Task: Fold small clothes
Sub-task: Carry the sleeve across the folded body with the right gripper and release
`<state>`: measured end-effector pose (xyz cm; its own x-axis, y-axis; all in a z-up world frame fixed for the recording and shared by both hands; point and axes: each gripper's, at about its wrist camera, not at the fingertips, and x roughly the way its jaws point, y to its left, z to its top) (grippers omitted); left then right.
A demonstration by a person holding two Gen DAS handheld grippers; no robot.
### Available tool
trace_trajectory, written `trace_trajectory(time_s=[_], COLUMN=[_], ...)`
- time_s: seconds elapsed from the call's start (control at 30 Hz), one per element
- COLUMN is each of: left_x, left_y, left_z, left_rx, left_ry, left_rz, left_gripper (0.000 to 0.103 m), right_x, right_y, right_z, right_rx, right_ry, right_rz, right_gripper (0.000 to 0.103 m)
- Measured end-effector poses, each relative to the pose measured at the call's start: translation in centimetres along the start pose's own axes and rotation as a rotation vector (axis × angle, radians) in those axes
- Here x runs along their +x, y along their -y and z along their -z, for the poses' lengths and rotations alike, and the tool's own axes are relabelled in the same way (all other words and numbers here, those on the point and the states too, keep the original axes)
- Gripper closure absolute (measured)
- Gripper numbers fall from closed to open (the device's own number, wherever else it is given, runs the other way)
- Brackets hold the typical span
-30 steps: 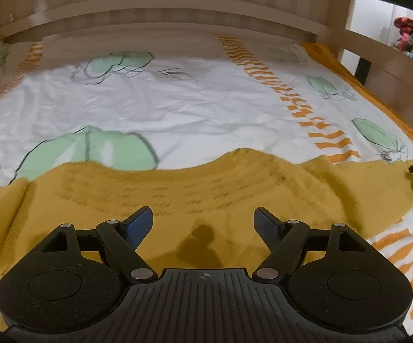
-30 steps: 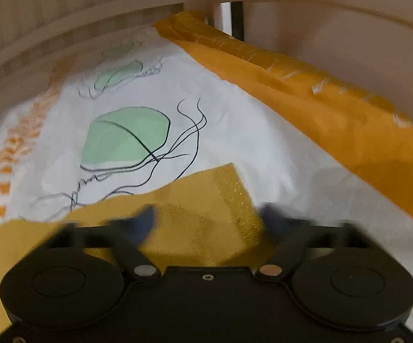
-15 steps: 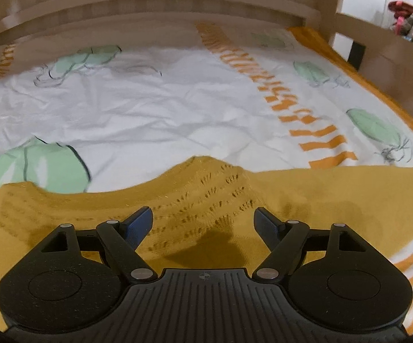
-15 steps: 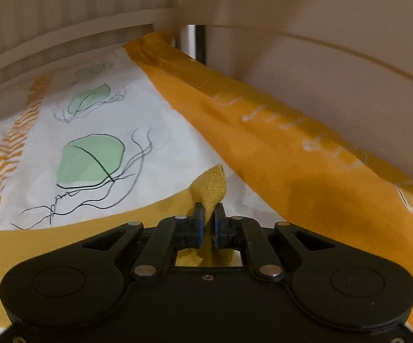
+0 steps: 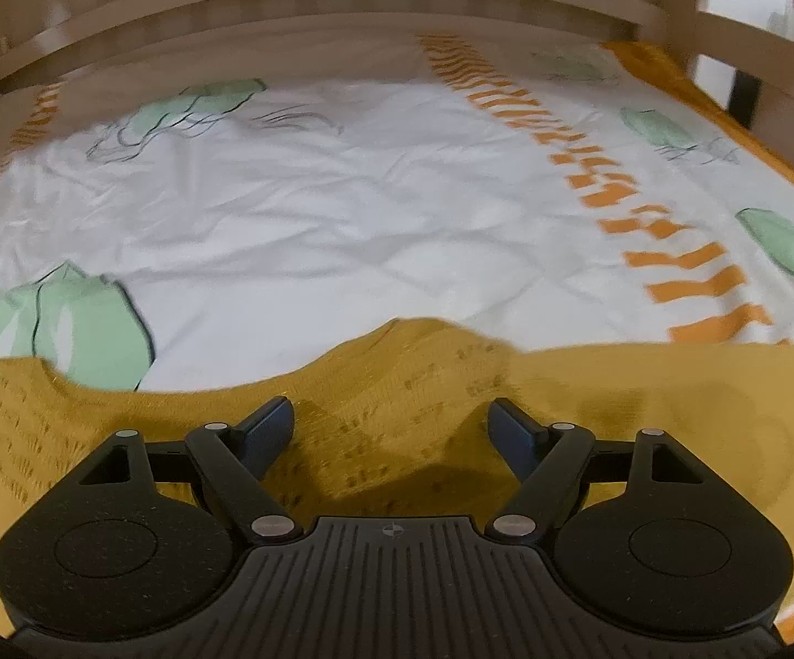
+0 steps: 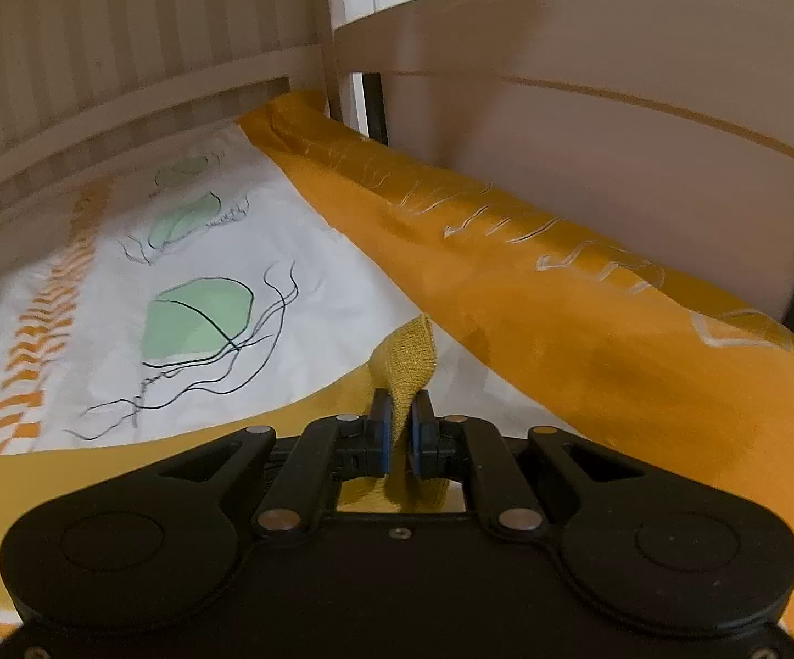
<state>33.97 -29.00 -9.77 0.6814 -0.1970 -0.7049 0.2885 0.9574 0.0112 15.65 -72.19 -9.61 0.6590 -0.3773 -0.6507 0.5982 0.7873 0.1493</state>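
— While the mustard knit garment [image 5: 408, 384] lay spread across the near bed [image 5: 342, 230], what did the left gripper [image 5: 391, 417] do?
— It gaped wide above it, gripping nothing. Farther right, the right gripper [image 6: 401, 434] pinched a raised corner.

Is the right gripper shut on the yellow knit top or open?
Shut on it: the right gripper pinches a raised corner of the yellow knit top between its blue pads.

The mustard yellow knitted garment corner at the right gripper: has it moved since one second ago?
Yes. The mustard yellow knitted garment corner, flat before, now stands lifted off the white printed bedsheet, pinched in the right gripper.
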Motion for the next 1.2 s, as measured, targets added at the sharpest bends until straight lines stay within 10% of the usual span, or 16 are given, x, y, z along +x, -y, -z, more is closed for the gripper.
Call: trace_trajectory(time_s=[0.27, 0.6, 1.2], left_x=[2.1, -5.3, -16.1], left_y=[1.3, -7.4, -24.6], left_z=[-2.0, -1.2, 7.5], left_rx=[0.131, -0.059, -0.173], left_ry=[-0.114, -0.104, -0.074], left_rz=[-0.032, 0.111, 0.103], left_gripper=[0.022, 0.036, 0.036], right_x=[-2.7, -6.0, -9.6], right_y=[-0.3, -6.0, -34.1], right_z=[-0.1, -1.9, 2.3], right_rx=[0.018, 0.018, -0.094], right_ry=[0.018, 0.033, -0.084], right_rz=[-0.032, -0.135, -0.614], right_gripper=[0.09, 0.089, 0.089])
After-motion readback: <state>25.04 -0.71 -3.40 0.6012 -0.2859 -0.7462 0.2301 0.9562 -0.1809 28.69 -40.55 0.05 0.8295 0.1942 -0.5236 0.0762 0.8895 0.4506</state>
